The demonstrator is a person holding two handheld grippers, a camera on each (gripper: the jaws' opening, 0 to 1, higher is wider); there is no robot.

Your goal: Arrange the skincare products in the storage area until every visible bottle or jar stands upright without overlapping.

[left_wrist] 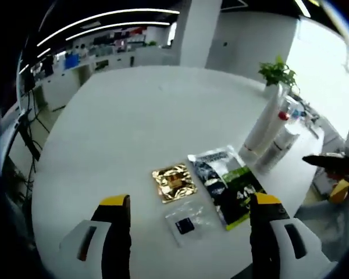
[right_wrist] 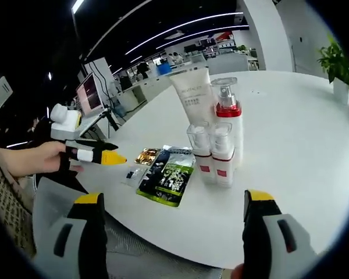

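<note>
4 bottles (right_wrist: 216, 139) stand beyond both spread, empty tongs (right_wrist: 174, 232), left tongs (left_wrist: 189, 229)

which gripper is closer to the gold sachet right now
Left. The left gripper hovers just beside the gold sachet; the right gripper is farther off, beyond the black and green packet.

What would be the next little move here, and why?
Probably bring the left gripper forward to the gold sachet, with its jaws open and empty. The tube and pump bottle already stand upright in a group, while the gold sachet, the dark green packet and a small clear sachet lie flat on the white table beside them.
</note>
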